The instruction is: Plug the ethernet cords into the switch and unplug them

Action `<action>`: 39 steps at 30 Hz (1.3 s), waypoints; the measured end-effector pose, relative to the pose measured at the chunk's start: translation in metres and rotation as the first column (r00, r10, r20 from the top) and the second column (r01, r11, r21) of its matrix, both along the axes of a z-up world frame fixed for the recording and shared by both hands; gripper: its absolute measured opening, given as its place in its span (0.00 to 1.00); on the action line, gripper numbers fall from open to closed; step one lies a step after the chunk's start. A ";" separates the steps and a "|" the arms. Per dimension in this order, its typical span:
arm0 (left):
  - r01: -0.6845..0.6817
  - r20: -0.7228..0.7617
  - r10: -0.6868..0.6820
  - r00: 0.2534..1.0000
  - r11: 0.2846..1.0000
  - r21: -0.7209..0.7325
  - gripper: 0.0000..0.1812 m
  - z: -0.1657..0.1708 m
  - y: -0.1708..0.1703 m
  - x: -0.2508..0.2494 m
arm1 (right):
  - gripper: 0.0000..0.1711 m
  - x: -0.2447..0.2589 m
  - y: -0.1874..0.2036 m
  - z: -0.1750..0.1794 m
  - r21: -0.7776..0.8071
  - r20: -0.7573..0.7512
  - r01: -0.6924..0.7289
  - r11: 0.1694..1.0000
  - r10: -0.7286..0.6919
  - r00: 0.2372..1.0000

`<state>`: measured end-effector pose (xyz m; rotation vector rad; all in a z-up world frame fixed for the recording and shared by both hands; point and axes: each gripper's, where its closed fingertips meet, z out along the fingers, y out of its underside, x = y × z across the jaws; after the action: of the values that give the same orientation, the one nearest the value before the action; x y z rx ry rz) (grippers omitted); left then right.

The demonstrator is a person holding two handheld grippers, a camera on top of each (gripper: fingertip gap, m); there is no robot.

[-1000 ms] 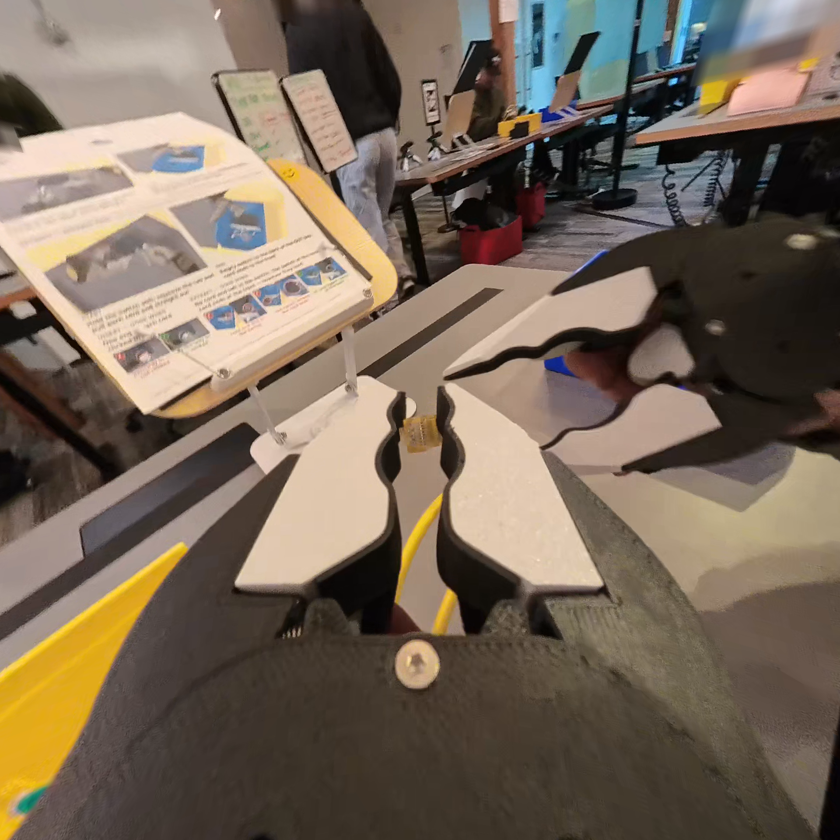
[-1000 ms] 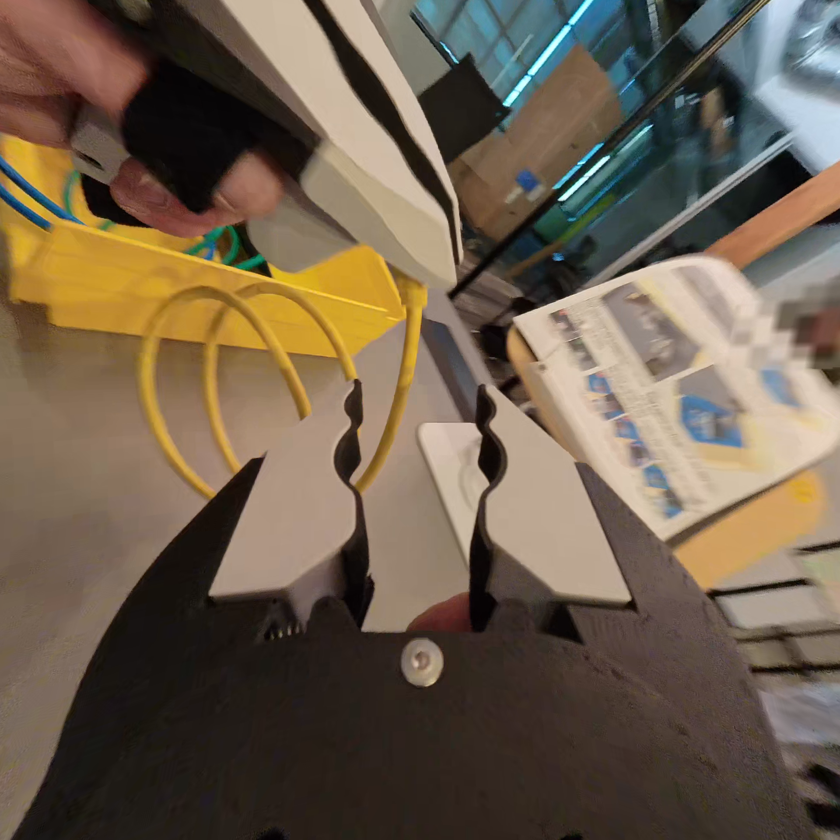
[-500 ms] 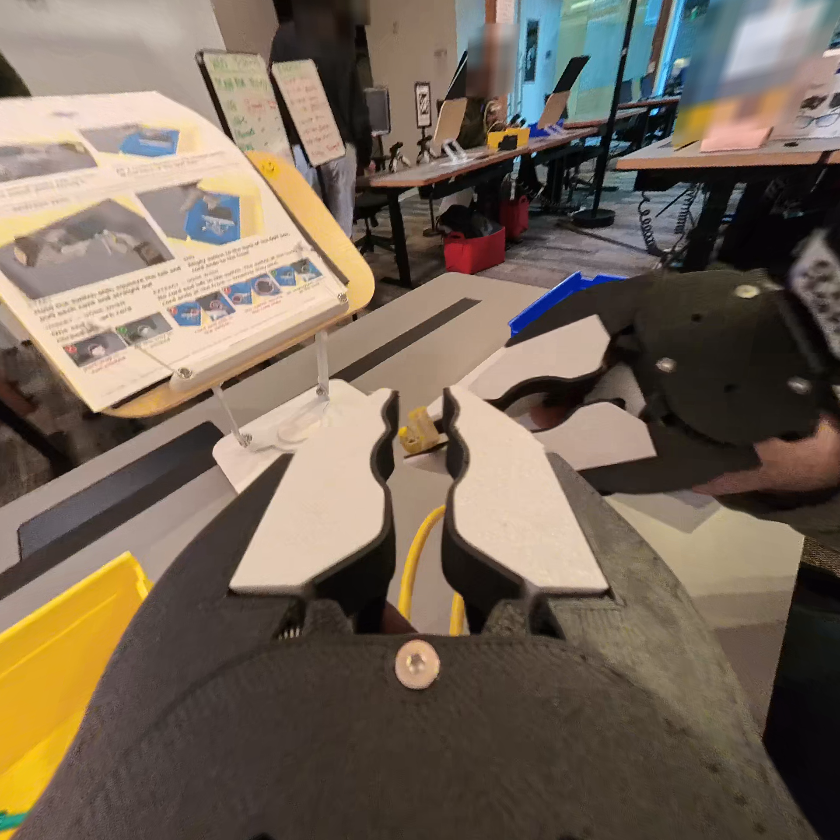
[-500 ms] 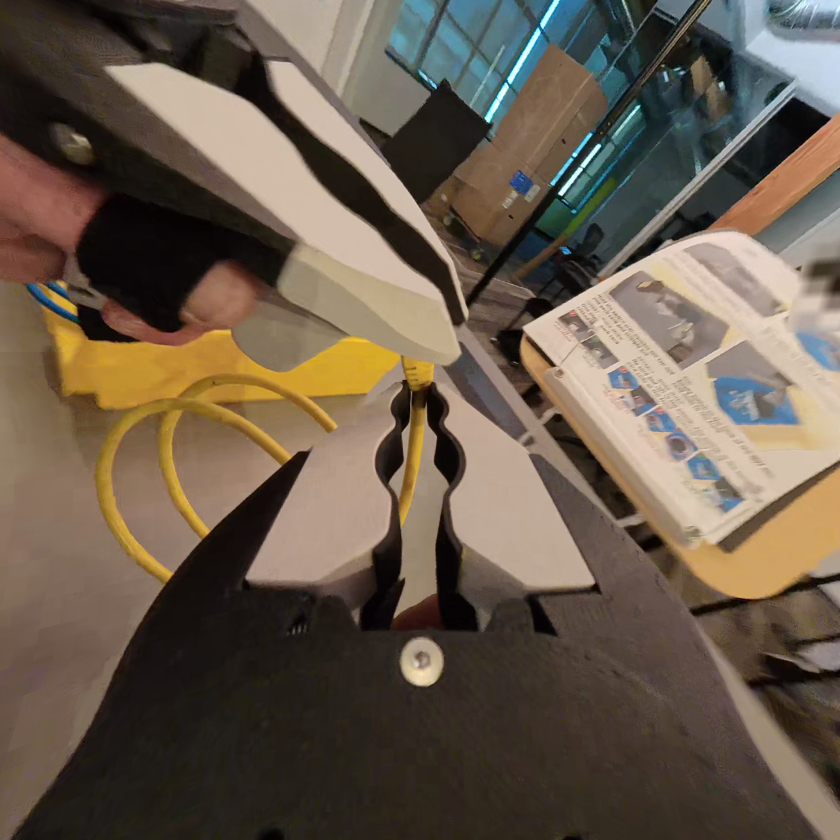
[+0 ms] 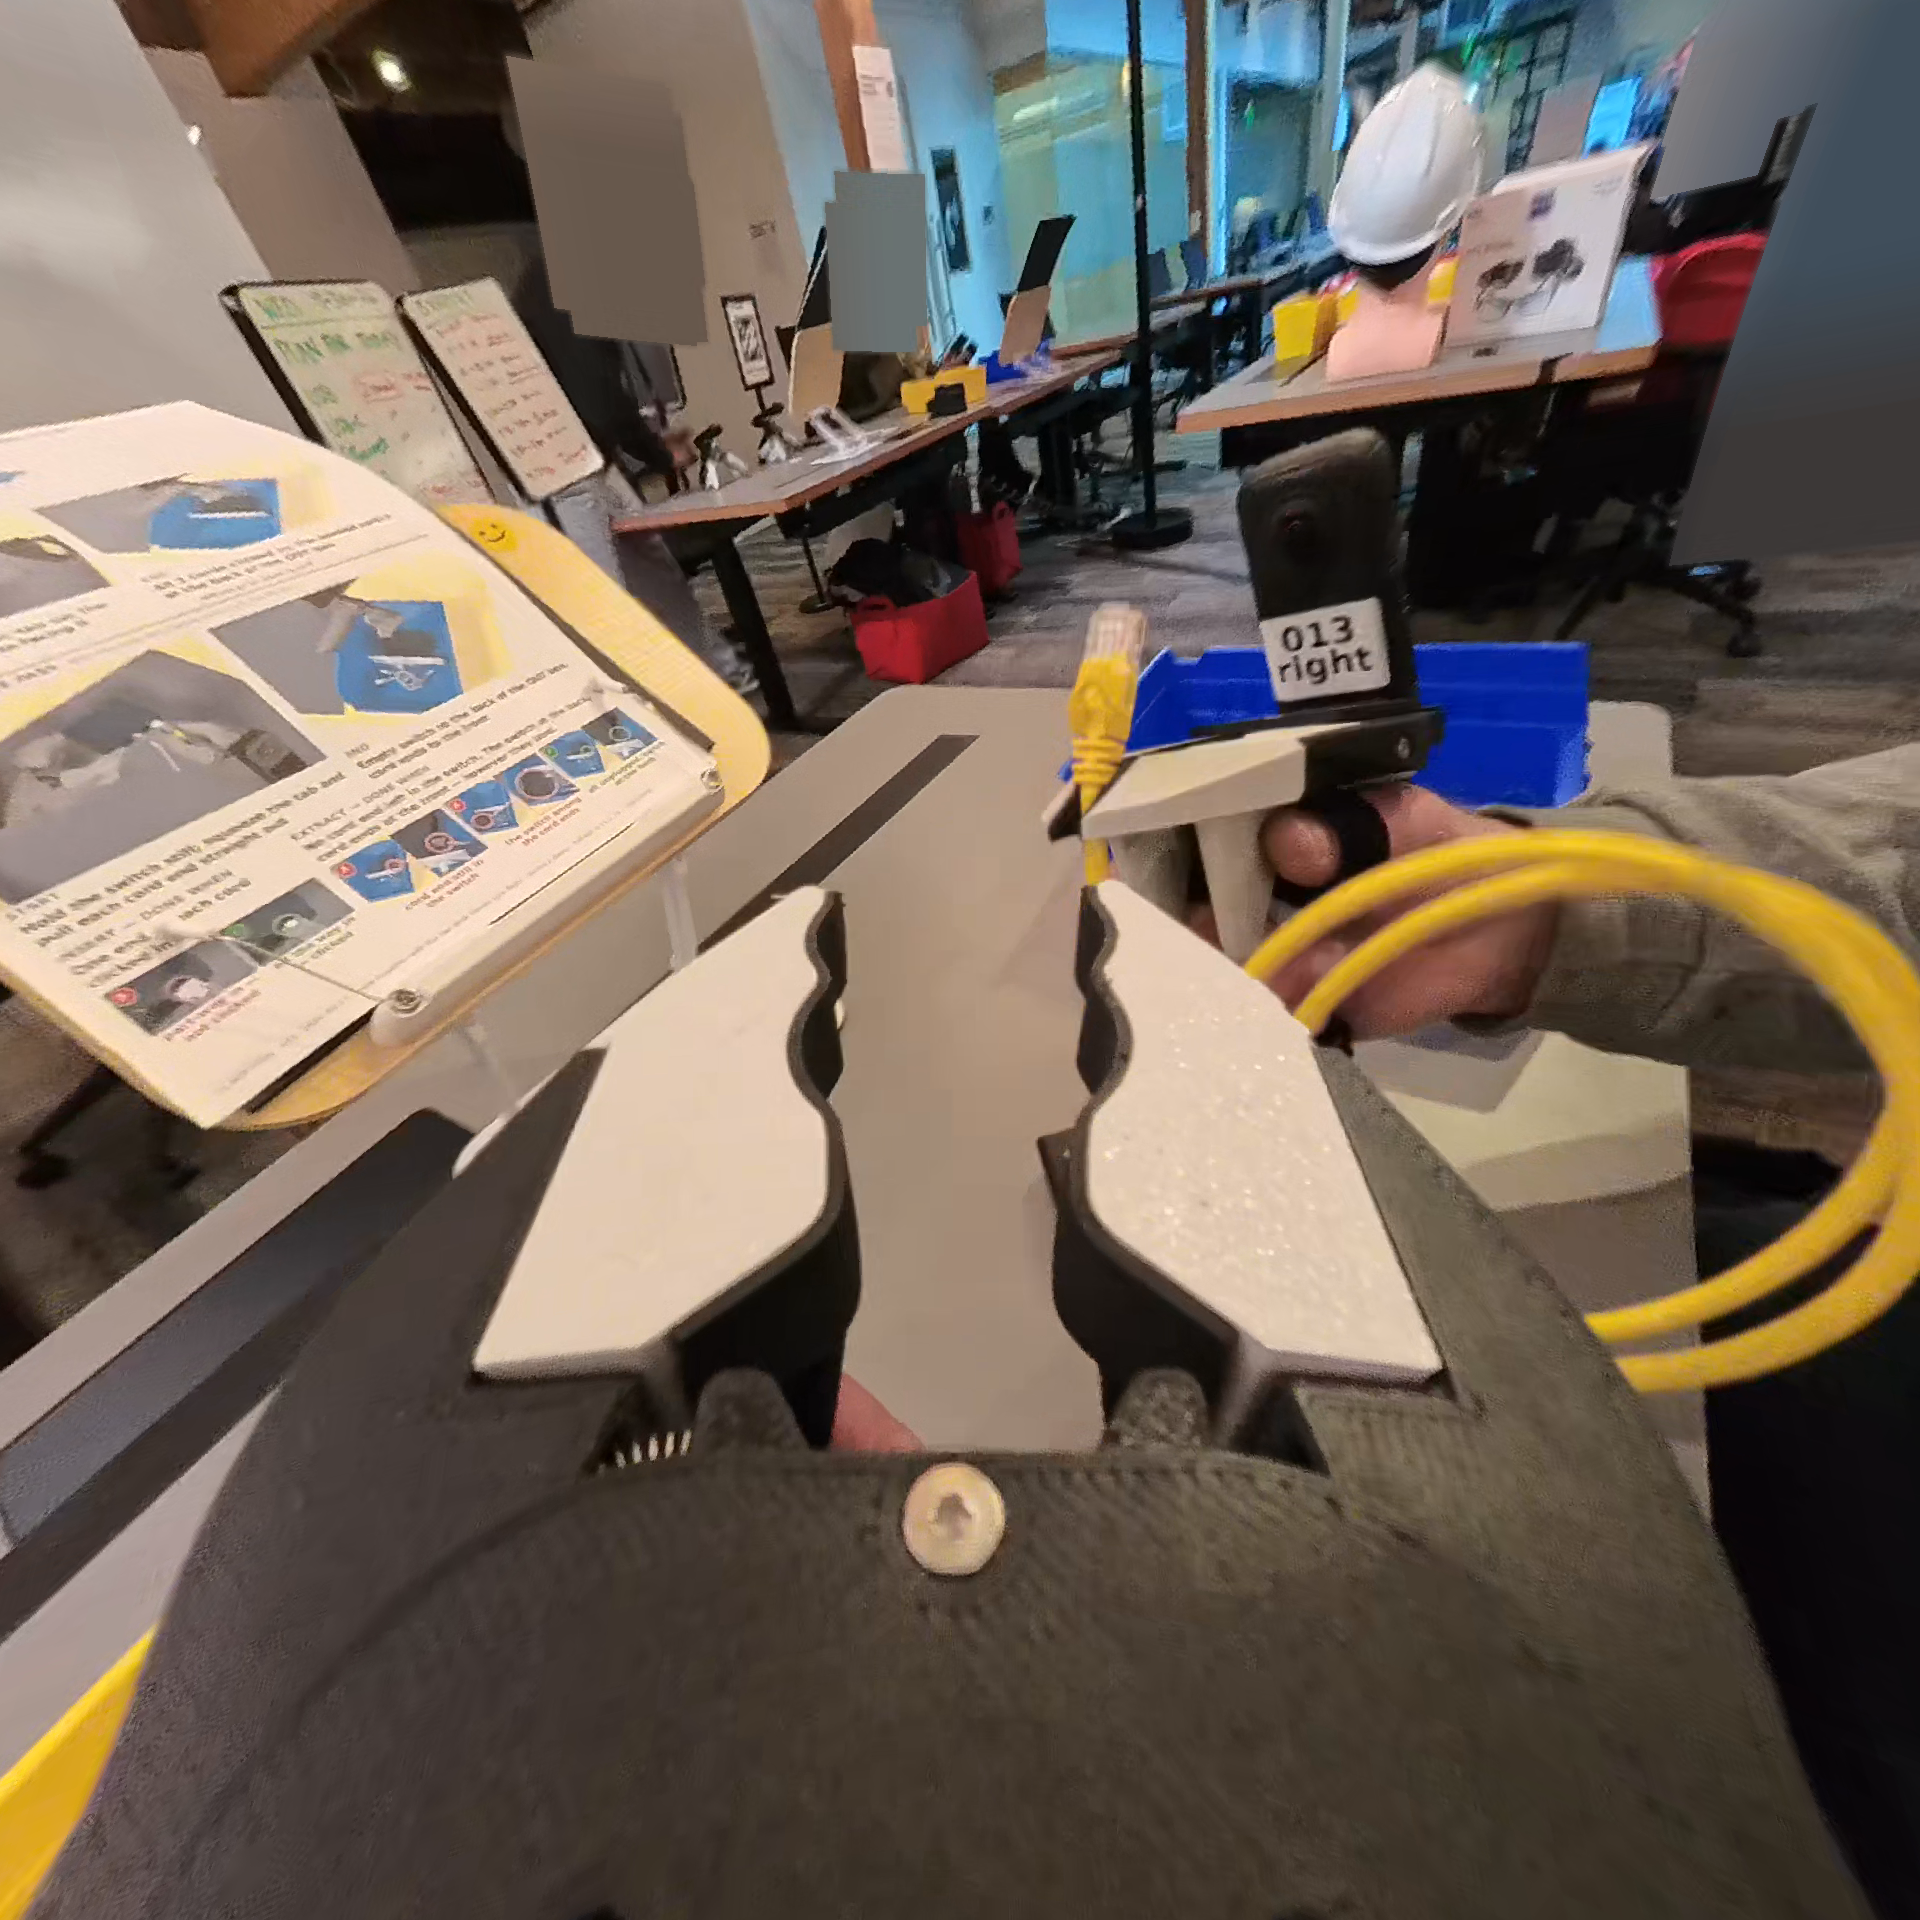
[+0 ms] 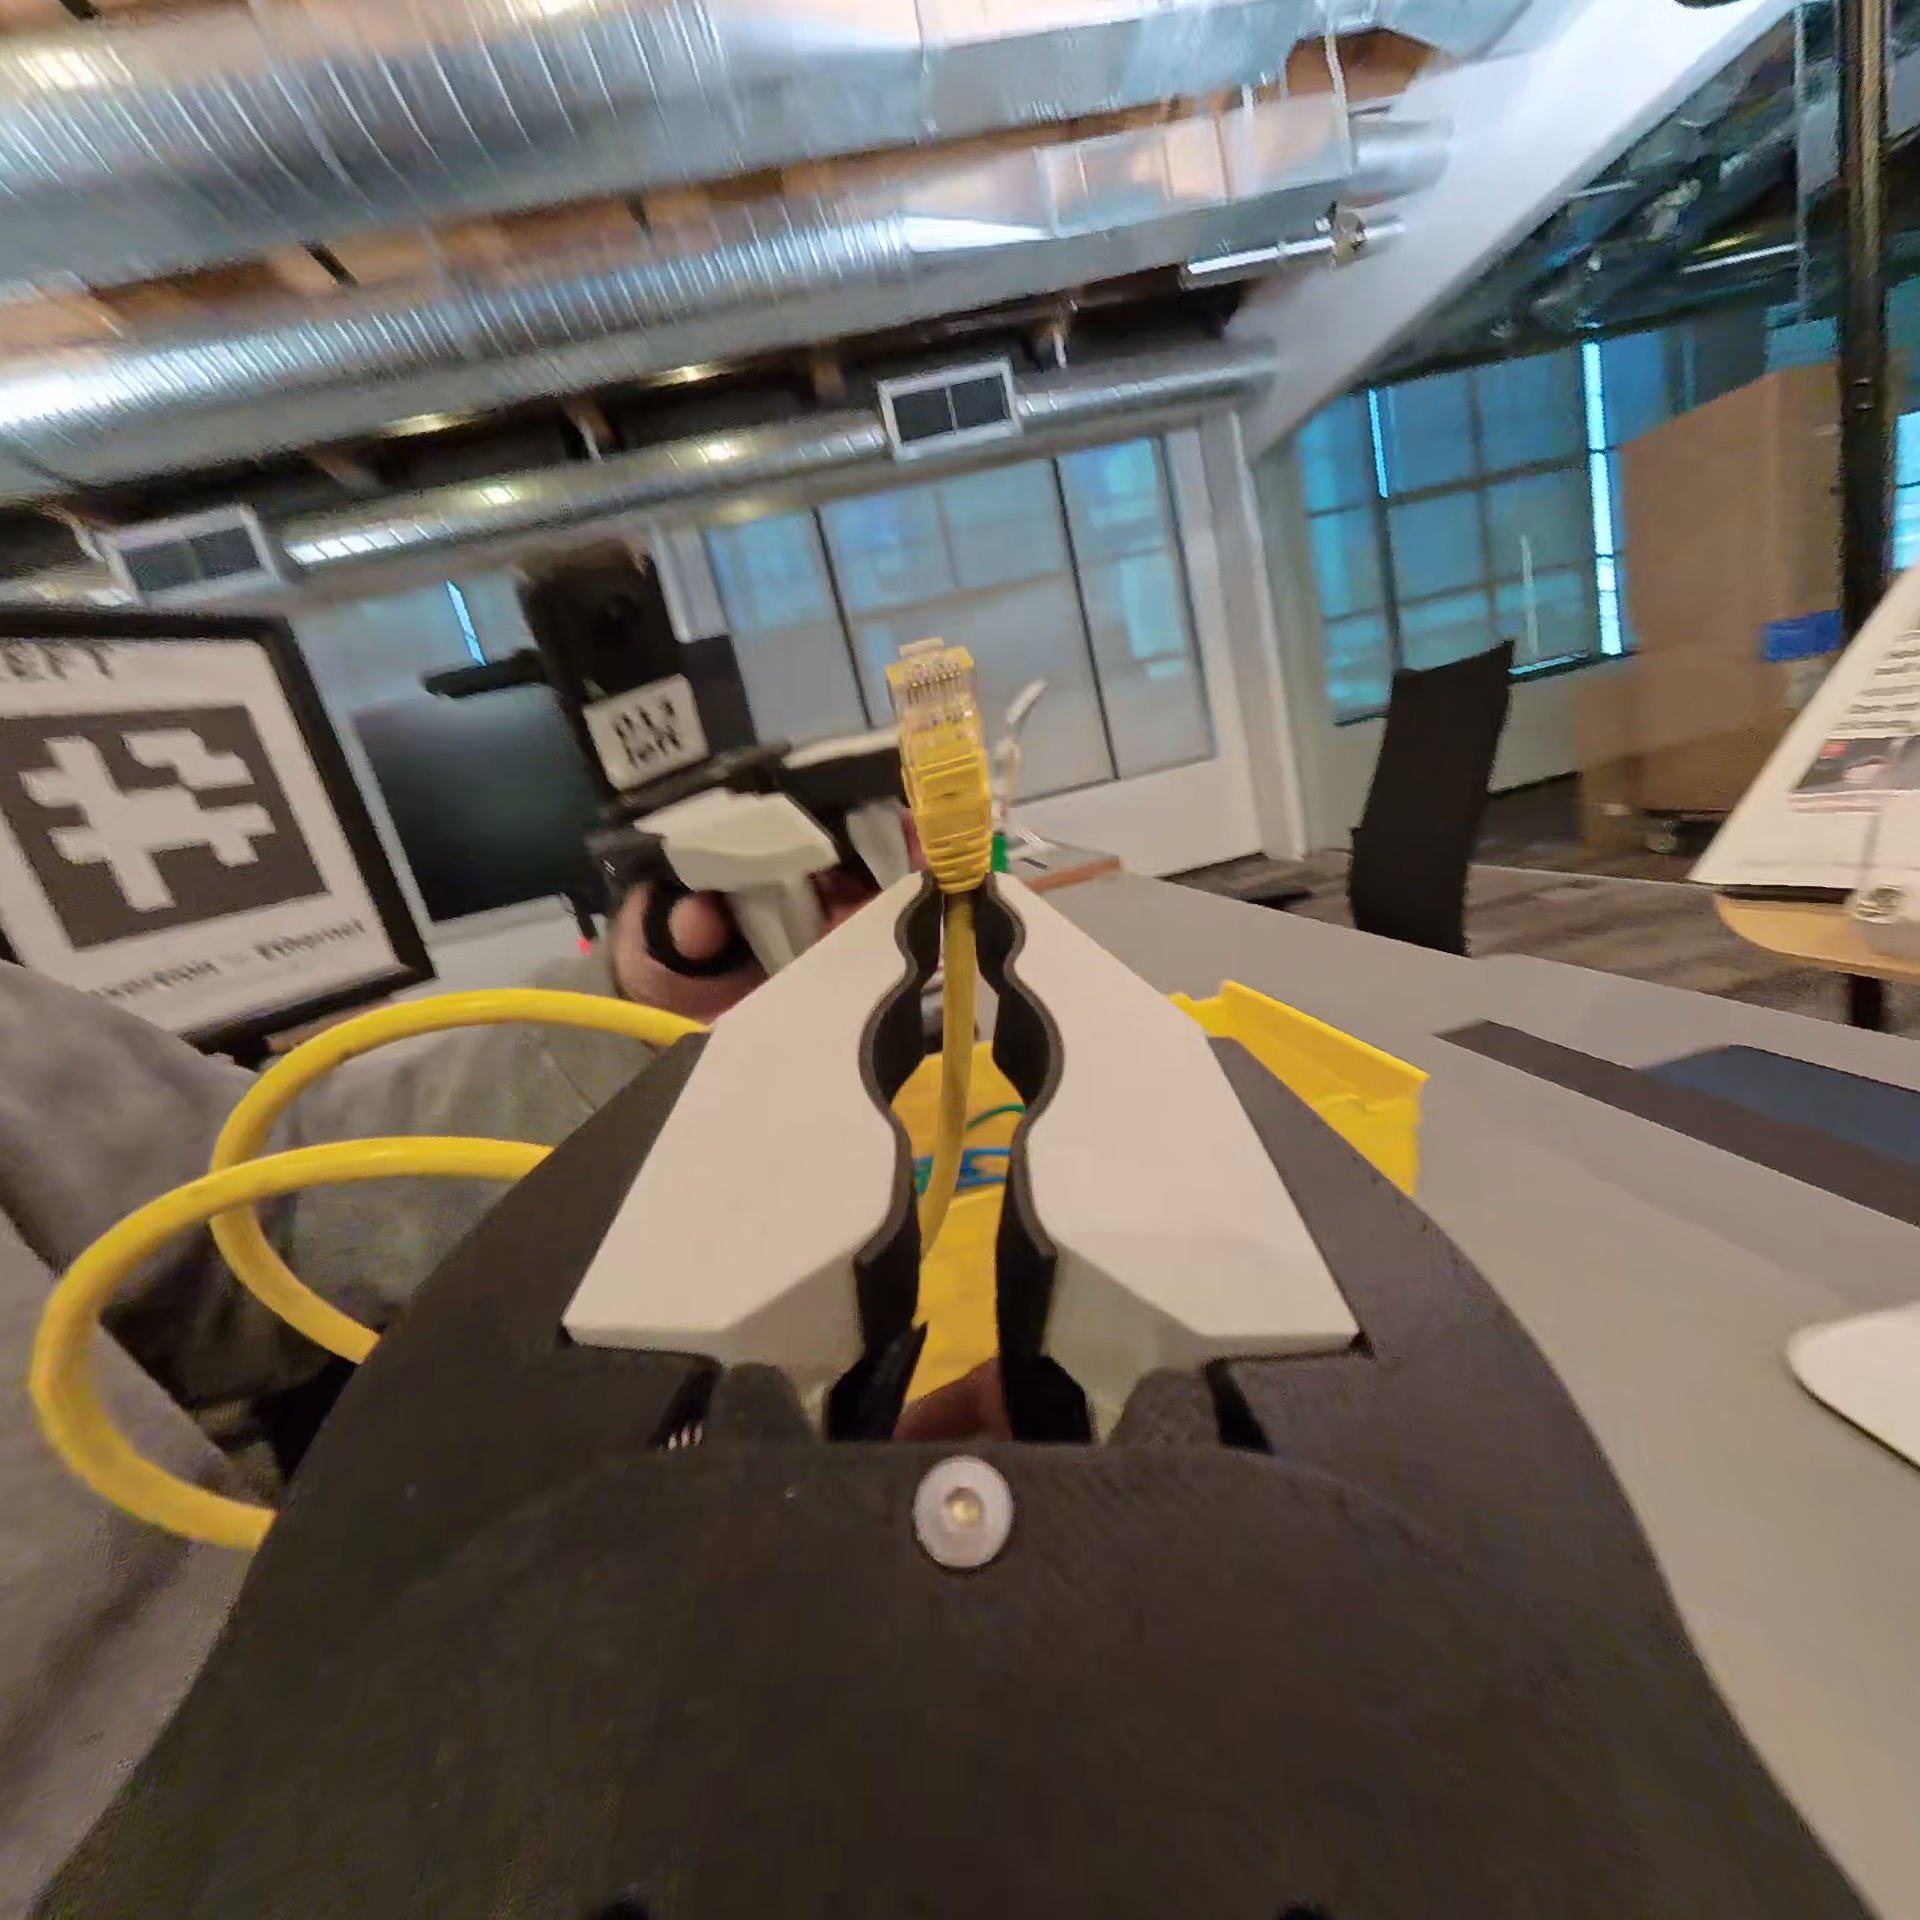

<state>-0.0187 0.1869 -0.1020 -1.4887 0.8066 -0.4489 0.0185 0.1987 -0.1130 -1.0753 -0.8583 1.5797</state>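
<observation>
1. While a laminated instruction sheet (image 5: 312,727) leans at left, the left gripper (image 5: 961,925) gapes wide and empty over the smooth grey table (image 5: 935,1039).
2. The right gripper (image 5: 1081,821), bearing a printed label, pinches the glossy yellow ethernet cord (image 6: 951,1039), its ribbed plug (image 6: 935,758) upright before a blue bin (image 5: 1507,717).

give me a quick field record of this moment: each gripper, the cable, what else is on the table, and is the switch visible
left gripper: open, nothing between its fingers
right gripper: shut on the yellow cable just below the plug
plug: sticks out past the fingertips, pointing up, free in the air
cable slack: loops hang beside the right gripper
table: grey, with a blue bin, a yellow bin and an instruction sheet on a stand
switch: not visible in either view
</observation>
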 end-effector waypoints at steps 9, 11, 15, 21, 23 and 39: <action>0.173 0.064 -0.165 0.984 0.973 -0.154 0.17 -0.052 -0.001 0.050 | 0.02 -0.007 -0.015 0.009 -0.051 -0.087 -0.088 0.995 0.084 0.993; 0.166 0.070 -0.157 0.985 0.973 -0.161 0.03 -0.057 0.001 0.052 | 0.02 -0.010 -0.018 0.006 -0.046 -0.079 -0.093 0.995 0.089 0.993; 0.113 0.045 -0.105 0.993 0.965 -0.236 0.02 -0.066 0.007 0.040 | 0.17 -0.011 -0.006 -0.006 -0.034 0.014 -0.025 0.999 0.025 1.000; 0.005 -0.199 -0.071 0.977 0.950 -0.314 0.02 -0.079 0.006 0.018 | 0.29 0.009 0.004 -0.012 0.295 0.250 0.095 0.951 -0.173 0.953; -0.032 -0.290 -0.065 0.955 0.947 -0.319 0.02 -0.085 0.005 0.014 | 0.27 0.012 0.002 -0.012 0.377 0.316 0.076 0.923 -0.206 0.926; 0.067 -0.275 -0.136 0.952 0.967 -0.247 0.12 -0.070 -0.006 0.018 | 0.06 0.008 -0.014 -0.023 0.294 0.343 -0.094 0.951 -0.013 0.939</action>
<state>-0.0004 0.1810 -0.1717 -1.7656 1.0961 -0.4192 0.0268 0.1846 -0.1358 -1.1241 -1.3220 1.2532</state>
